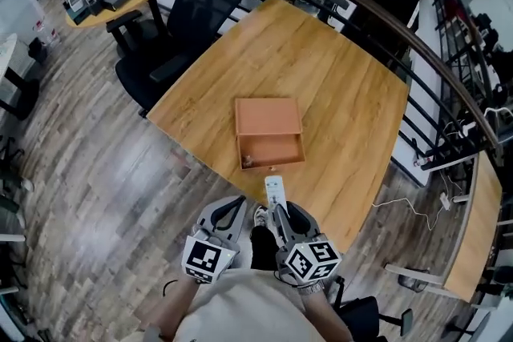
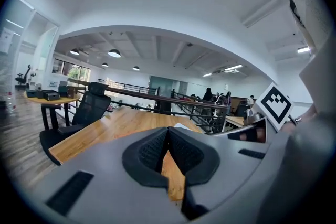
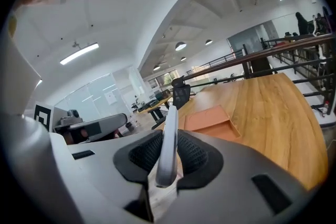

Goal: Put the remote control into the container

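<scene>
Right gripper (image 3: 168, 159) jaws are clamped on the white remote control (image 3: 168, 140), held edge-on. Left gripper (image 2: 168, 148) jaws are pressed together with nothing between them. The remote control (image 1: 275, 191) is over the near edge of the wooden table (image 1: 337, 84), just short of the orange container (image 1: 272, 150). The container's lid (image 1: 267, 116) lies open beyond the tray. Only the head view shows a small unidentifiable item (image 1: 247, 162) in the tray's near left corner. A black office chair (image 1: 192, 8) stands at the table's far left side.
</scene>
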